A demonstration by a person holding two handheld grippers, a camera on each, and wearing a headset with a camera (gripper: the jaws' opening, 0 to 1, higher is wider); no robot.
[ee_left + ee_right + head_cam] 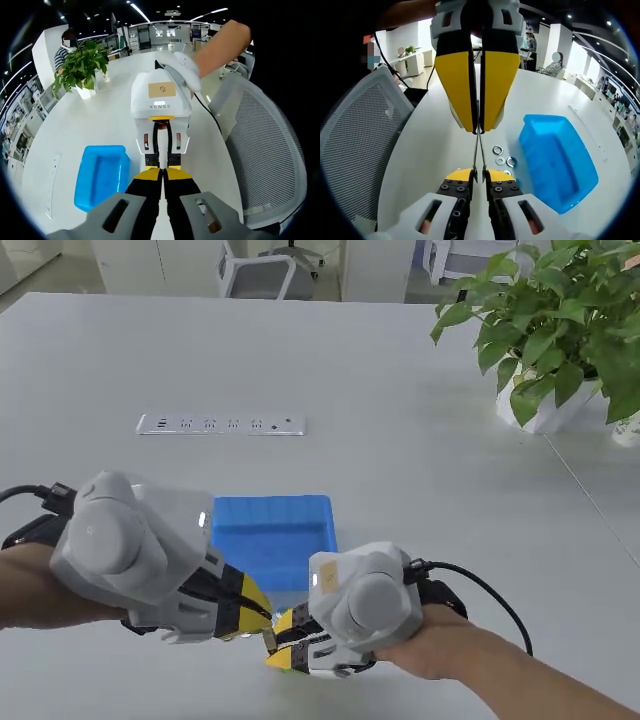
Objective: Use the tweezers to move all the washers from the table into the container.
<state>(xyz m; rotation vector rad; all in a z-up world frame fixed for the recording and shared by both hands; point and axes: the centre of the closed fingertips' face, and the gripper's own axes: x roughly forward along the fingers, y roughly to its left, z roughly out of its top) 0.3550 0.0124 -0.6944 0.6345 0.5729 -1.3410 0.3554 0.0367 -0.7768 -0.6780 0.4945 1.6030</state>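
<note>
Several washers (500,160) beside container (555,160), near tweezers (478,155); plant (550,330) beyond.

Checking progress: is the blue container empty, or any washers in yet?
Empty as far as visible: the right gripper view shows the blue container bare inside, and the washers lie on the table beside it.

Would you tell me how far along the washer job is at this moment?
Done: nothing yet; the blue container looks empty. In hand: the tweezers sit between the left gripper and right gripper, both shut on them. Remaining: at least three washers lie on the table beside the container.
</note>
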